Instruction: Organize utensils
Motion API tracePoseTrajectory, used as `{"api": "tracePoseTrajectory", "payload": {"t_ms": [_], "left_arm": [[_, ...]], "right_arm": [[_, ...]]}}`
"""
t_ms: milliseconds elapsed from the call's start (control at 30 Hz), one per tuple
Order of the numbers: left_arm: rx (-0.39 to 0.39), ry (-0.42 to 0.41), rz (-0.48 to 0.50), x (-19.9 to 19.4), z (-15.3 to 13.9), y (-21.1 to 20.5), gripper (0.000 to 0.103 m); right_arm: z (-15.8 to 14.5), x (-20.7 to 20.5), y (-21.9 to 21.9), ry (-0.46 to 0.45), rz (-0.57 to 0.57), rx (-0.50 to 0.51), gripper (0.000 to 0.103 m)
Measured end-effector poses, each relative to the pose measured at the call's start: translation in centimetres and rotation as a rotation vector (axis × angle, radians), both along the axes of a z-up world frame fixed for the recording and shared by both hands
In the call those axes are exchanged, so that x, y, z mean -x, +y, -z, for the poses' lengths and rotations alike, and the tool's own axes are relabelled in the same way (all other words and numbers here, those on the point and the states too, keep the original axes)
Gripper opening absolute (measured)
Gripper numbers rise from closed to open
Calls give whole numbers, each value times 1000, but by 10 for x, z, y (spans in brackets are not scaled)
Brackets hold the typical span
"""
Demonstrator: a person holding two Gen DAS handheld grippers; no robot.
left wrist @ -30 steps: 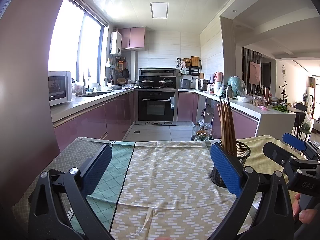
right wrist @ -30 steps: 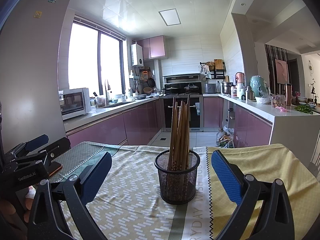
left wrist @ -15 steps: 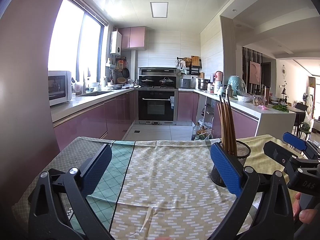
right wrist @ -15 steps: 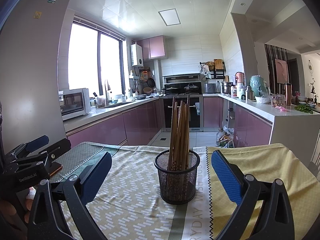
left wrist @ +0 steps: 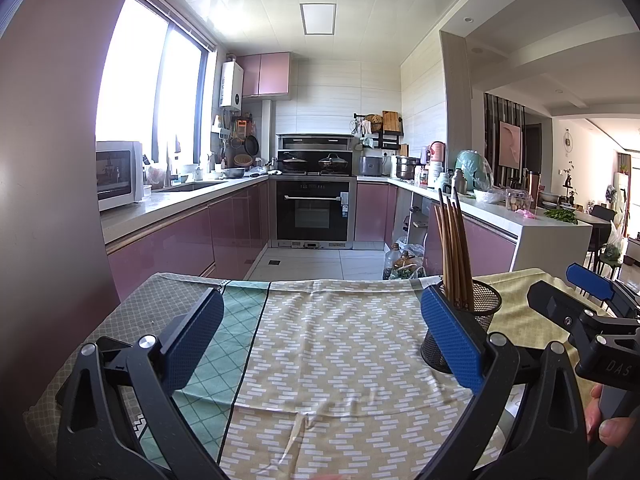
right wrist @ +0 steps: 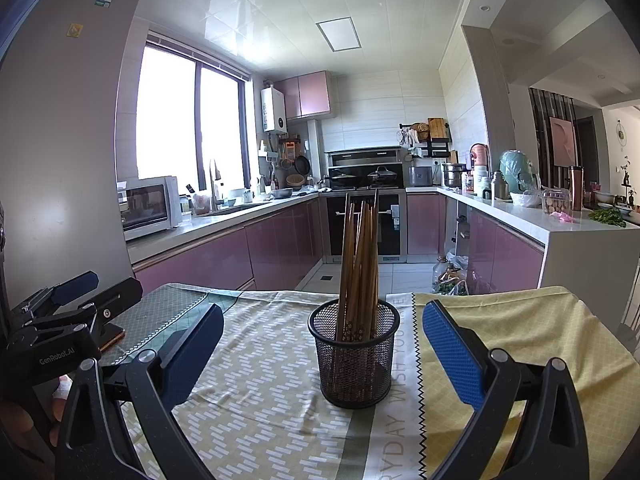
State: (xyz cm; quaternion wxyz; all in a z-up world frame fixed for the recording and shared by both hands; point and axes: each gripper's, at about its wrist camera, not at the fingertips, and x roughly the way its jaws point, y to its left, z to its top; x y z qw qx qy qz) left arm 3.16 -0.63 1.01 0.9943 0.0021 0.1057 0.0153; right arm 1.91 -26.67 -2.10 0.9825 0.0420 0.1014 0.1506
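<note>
A black mesh holder stands upright on the patterned tablecloth, with several brown wooden chopsticks standing in it. My right gripper is open, its blue pads either side of the holder and nearer the camera. In the left wrist view the same holder and chopsticks sit behind the right blue pad. My left gripper is open over bare cloth with nothing between its fingers. Each gripper shows at the edge of the other's view.
The table's far edge drops to a tiled kitchen floor. Pink cabinets, an oven and a microwave line the room beyond. A large appliance side rises at the left. A phone-like object lies under the left gripper.
</note>
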Motion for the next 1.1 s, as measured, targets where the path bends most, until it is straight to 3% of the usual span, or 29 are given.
{"api": "tracePoseTrajectory", "payload": {"t_ms": [1100], "left_arm": [[-2,1,-4,-1,2,0,97]], "right_arm": [[0,-2,2,3,3,-4,97]]}}
